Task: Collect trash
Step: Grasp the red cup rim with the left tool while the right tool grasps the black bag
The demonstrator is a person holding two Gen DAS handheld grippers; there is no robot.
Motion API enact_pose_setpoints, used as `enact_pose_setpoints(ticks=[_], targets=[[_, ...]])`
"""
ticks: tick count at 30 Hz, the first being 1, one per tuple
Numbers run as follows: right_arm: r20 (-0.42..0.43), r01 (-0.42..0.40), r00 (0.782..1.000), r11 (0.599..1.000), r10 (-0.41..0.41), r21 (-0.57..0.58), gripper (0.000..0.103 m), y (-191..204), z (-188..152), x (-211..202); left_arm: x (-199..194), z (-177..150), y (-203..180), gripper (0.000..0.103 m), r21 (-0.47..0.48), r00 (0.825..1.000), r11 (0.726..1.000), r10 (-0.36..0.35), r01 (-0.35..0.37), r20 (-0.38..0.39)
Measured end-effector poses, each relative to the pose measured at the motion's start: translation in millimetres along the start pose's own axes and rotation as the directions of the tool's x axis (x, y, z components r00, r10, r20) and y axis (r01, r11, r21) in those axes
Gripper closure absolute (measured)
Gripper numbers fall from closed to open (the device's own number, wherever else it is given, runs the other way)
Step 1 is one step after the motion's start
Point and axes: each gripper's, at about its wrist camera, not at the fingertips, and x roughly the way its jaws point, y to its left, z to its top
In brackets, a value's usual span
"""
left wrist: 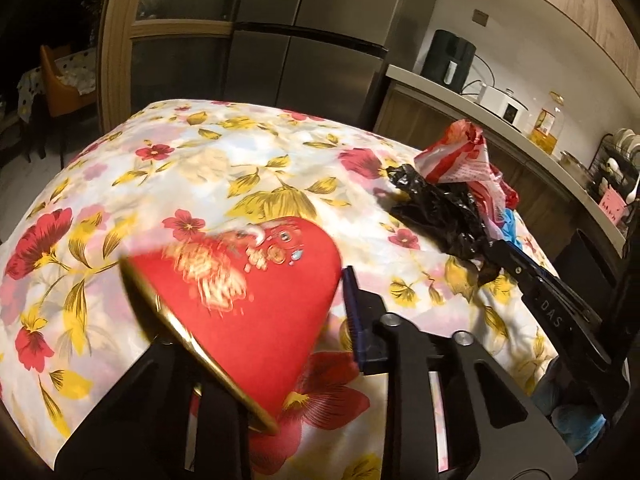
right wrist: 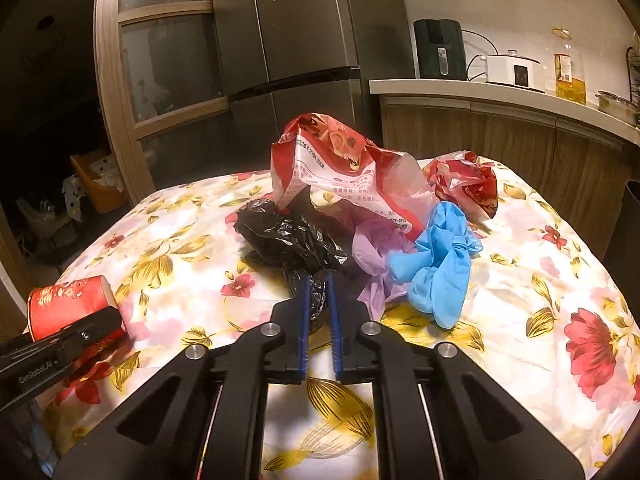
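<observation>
- Left wrist view: my left claw (left wrist: 276, 344) has the red paper cup (left wrist: 248, 288) between its fingers, cup on its side with the gold rim toward the camera. It looks pinched, though motion blur hides the contact on the left finger.
- Right wrist view confirms it: the cup sits at the near-left corner of the worktop (right wrist: 540, 280), left claw around it, low over the floral cloth.
- Right claw (right wrist: 318, 280) is nearly closed, pinching the black plastic bag (right wrist: 288, 240) between its blue pads (right wrist: 304, 308).
- Piled with that bag, mid-worktop: red-and-white printed wrapper (right wrist: 340, 164) sticking up, lilac plastic sheet (right wrist: 380, 256), blue glove (right wrist: 440, 264), and a crumpled red wrapper (right wrist: 468, 180) at the far right.
- Progress, my read: early to mid. Two items are in grip and nothing shown is binned; I can't see a clearly open bin. The dark upright shape at the right edge could be one, but I can't confirm it.
- Left to do: carry the cup and black bag off, then clear the wrappers, lilac sheet and glove.
- If the black bag is meant as the trash sack, it needs opening first; I can't tell.
</observation>
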Motion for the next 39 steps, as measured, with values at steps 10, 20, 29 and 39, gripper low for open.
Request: enact_pose_setpoints(ticks=[10, 20, 29, 39], targets=[[0.028, -0.024, 0.999, 1.0, 0.025, -0.011, 0.102, 0, 1, -12, -14, -1, -12, 0.102, 0.045, 0.999, 0.999, -0.01, 0.008, 0.037], [0.039, -0.04, 0.998, 0.999, 0.04, 0.001, 0.102, -9, 3, -28, -28, -8, -21, 0.102, 0.061, 0.998, 0.998, -0.023, 0.02, 0.053], [0.016, -0.04, 0.999, 0.999, 0.039, 0.019, 0.058, -10, 2, -18, -41, -10, -21, 0.102, 0.04, 0.997, 0.999, -0.03, 0.028, 0.069], [-0.078, -0.052, 0.995, 0.998, 0.054, 0.025, 0.096, -9, 0, 12, -41, -8, -20, 0.102, 0.041, 0.997, 0.999, -0.031, 0.029, 0.072]])
